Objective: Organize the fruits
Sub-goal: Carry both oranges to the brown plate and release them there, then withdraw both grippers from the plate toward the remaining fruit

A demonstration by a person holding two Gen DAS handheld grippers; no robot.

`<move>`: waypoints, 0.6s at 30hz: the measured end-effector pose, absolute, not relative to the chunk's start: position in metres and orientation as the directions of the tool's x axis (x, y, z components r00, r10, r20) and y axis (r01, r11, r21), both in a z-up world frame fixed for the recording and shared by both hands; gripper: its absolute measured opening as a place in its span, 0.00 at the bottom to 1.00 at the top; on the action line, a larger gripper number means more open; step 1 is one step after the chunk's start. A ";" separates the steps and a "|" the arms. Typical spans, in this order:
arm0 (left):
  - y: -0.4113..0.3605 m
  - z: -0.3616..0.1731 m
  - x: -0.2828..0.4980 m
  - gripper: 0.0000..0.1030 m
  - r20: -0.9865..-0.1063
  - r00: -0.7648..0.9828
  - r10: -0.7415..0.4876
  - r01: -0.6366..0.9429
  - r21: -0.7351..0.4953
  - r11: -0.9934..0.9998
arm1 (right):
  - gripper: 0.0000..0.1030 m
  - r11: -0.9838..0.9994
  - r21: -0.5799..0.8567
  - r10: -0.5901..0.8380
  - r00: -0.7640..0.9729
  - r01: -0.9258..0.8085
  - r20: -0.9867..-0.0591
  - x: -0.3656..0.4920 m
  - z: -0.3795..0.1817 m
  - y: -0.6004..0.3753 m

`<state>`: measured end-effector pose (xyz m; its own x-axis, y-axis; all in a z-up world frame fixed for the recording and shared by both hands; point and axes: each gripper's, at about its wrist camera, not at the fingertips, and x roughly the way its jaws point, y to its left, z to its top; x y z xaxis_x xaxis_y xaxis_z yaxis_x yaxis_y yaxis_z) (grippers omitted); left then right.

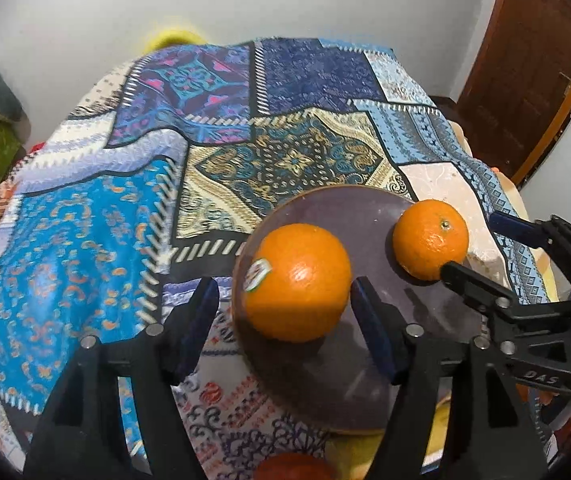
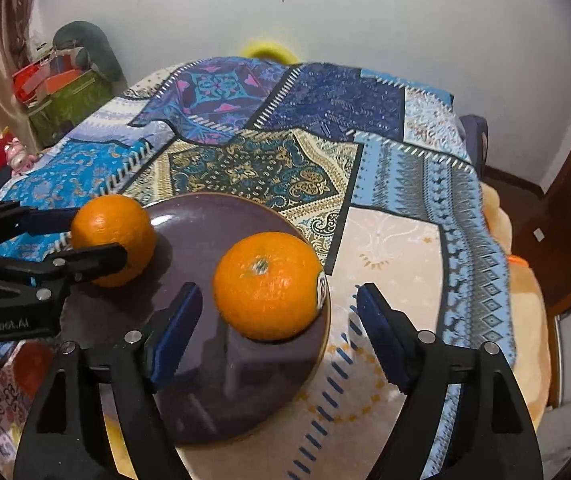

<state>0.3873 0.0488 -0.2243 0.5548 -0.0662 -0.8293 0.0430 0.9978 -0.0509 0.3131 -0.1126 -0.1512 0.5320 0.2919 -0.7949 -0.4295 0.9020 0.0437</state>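
Observation:
A dark purple plate point(image 1: 365, 216) lies on the patterned cloth and also shows in the right wrist view point(image 2: 205, 220). Two oranges sit on it. The orange with a sticker on its left side point(image 1: 297, 282) lies between the open fingers of my left gripper point(image 1: 285, 320); it appears at the plate's left in the right wrist view point(image 2: 113, 236). The second orange point(image 2: 267, 286) lies between the open fingers of my right gripper point(image 2: 277, 320), which also shows in the left wrist view point(image 1: 481, 248) around that orange point(image 1: 429, 238). Neither gripper is closed on its fruit.
A patchwork cloth point(image 1: 165, 152) covers the table. Another orange fruit point(image 1: 293, 466) peeks in at the bottom edge under the left gripper. A green box with clutter point(image 2: 65, 100) stands off the table's left. A brown door point(image 1: 525, 60) is at the right.

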 end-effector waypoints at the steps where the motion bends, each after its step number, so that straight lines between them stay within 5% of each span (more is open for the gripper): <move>1: 0.050 -0.220 0.382 0.68 -0.824 0.563 -0.057 0.038 -0.043 0.998 | 0.75 0.901 0.043 0.295 0.536 -0.432 -0.791 0.310 -0.148 -0.113; 18: 0.061 -0.160 0.268 0.80 -0.768 0.640 -0.004 0.001 -0.005 1.000 | 0.76 0.887 0.031 0.341 0.610 -0.460 -0.715 0.215 -0.085 -0.137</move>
